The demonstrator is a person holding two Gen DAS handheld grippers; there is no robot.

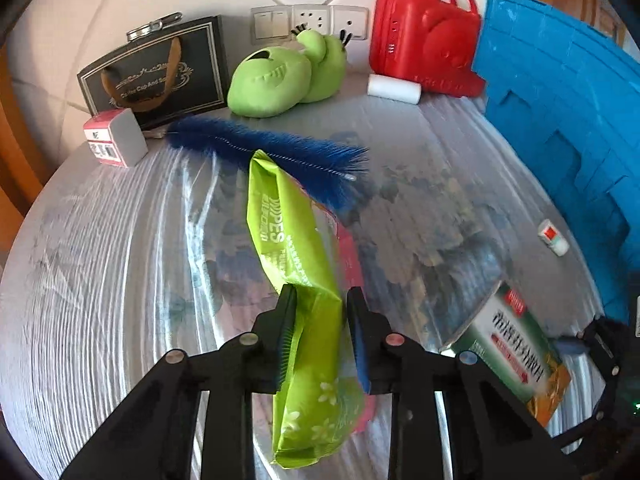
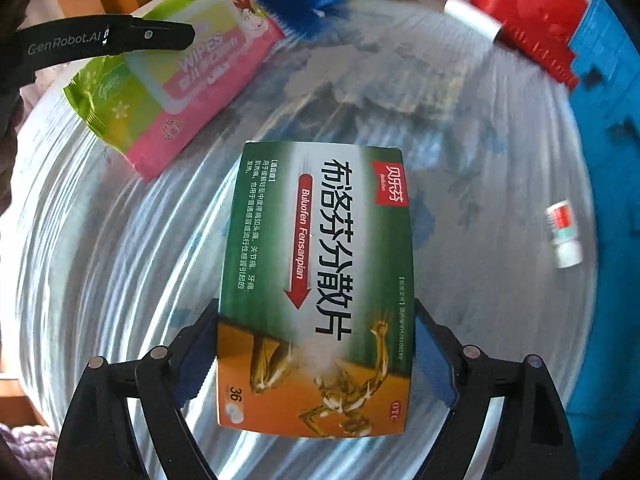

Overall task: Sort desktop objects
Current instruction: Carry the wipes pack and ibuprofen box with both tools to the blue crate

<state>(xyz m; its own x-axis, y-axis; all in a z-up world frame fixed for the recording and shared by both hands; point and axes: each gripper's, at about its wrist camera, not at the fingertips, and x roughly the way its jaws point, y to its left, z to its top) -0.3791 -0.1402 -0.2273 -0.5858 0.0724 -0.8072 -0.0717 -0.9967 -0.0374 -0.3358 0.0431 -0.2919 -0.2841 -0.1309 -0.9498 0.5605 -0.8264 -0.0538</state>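
Note:
A green and pink wipes pack hangs edge-on above the table, pinched between the black fingers of my left gripper, which is shut on it. The right wrist view shows the same wipes pack at the upper left, with one left fingertip across it. A green and orange medicine box lies face up between the fingers of my right gripper. Both pads press its long sides, with the jaws spread wide. In the left wrist view the medicine box is tilted at the lower right.
A blue bottle brush lies mid-table. Along the back stand a black gift bag, green plush slippers, a white roll and a red case. A blue crate walls the right side, with a small white tube near it.

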